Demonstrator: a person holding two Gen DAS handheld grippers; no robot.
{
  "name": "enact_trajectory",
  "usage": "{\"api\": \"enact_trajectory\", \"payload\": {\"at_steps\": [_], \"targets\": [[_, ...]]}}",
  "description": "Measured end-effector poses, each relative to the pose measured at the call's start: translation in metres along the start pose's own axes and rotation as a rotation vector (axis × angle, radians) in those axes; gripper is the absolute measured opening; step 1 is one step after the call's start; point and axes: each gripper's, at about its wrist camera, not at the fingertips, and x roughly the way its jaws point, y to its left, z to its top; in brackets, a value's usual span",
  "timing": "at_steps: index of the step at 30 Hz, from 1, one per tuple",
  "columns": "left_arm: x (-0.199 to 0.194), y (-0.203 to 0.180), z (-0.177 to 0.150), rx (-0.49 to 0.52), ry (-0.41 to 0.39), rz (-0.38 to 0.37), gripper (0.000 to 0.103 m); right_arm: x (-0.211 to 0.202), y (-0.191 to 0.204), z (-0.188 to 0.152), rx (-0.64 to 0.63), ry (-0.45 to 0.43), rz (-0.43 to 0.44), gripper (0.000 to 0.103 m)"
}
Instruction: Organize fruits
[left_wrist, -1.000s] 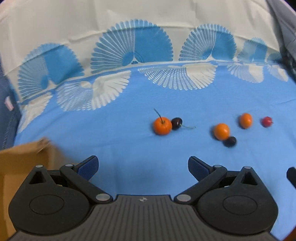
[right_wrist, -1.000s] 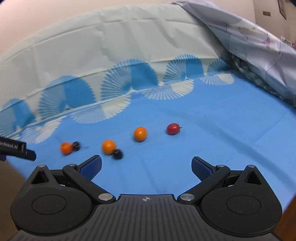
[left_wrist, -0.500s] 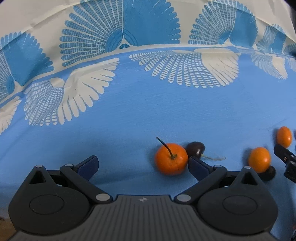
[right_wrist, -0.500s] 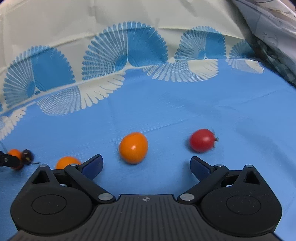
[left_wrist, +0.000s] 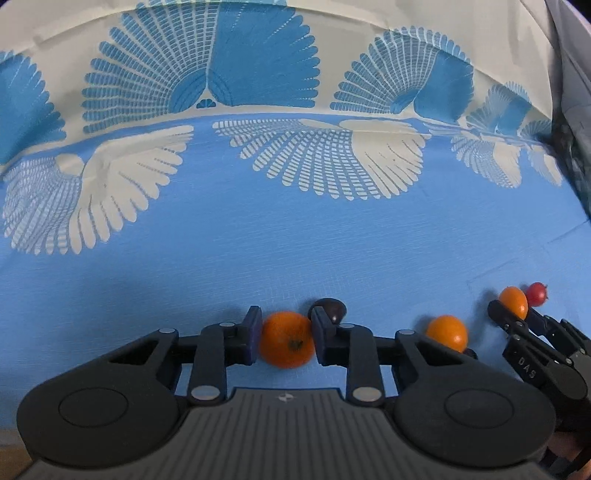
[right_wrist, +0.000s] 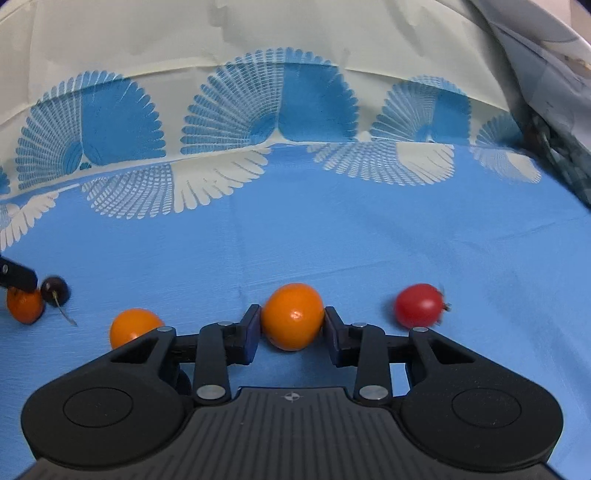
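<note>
My left gripper (left_wrist: 286, 338) is shut on a small orange fruit (left_wrist: 286, 339) resting on the blue cloth. A dark cherry (left_wrist: 330, 308) lies just behind its right finger. My right gripper (right_wrist: 291, 328) is shut on another orange fruit (right_wrist: 293, 315) on the cloth. A red cherry tomato (right_wrist: 419, 304) lies to its right and a third orange fruit (right_wrist: 135, 326) to its left. In the left wrist view that third orange fruit (left_wrist: 447, 332) lies to the right, and the right gripper (left_wrist: 517, 317) holds its fruit beyond it.
The blue cloth (left_wrist: 295, 240) with white and blue fan patterns covers the surface and rises at the back. Grey patterned fabric (right_wrist: 554, 74) is piled at the far right. The left gripper's fingertip (right_wrist: 18, 277) and its fruit (right_wrist: 24, 306) show at the right wrist view's left edge.
Both grippers moved forward and down to the fruits and closed: the left on the stemmed orange fruit, the right on the middle orange fruit. Both were open before.
</note>
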Motion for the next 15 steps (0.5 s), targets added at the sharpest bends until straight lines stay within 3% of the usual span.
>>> {"api": "enact_trajectory", "payload": {"at_steps": [1,3,6,8,10,12,13,15], "targets": [[-0.004,0.002,-0.001,-0.008,0.002,-0.007,0.026,-0.006,-0.002,0.001,0.008,-0.006,0.005,0.037],[-0.014,0.005,-0.005,-0.021,0.003,-0.020,0.005,-0.020,-0.004,0.000,0.016,-0.022,0.010,0.037],[-0.029,0.010,-0.010,-0.046,0.000,-0.029,0.003,-0.041,-0.004,-0.001,0.021,-0.044,0.033,0.037],[-0.033,0.010,-0.014,-0.038,-0.010,0.004,0.004,-0.050,-0.002,-0.005,0.015,-0.047,0.040,0.037],[-0.031,0.011,-0.014,-0.039,-0.006,0.003,0.024,-0.053,-0.001,-0.009,0.014,-0.039,0.035,0.037],[-0.027,0.011,-0.013,-0.044,0.000,0.005,0.075,-0.051,-0.003,-0.012,0.021,-0.031,0.031,0.037],[-0.025,0.009,-0.012,-0.042,-0.007,0.023,0.084,-0.050,-0.004,-0.014,0.022,-0.027,0.027,0.037],[-0.017,0.005,-0.010,-0.018,-0.016,0.034,0.088,-0.043,-0.008,-0.018,0.029,-0.007,0.016,0.037]]}}
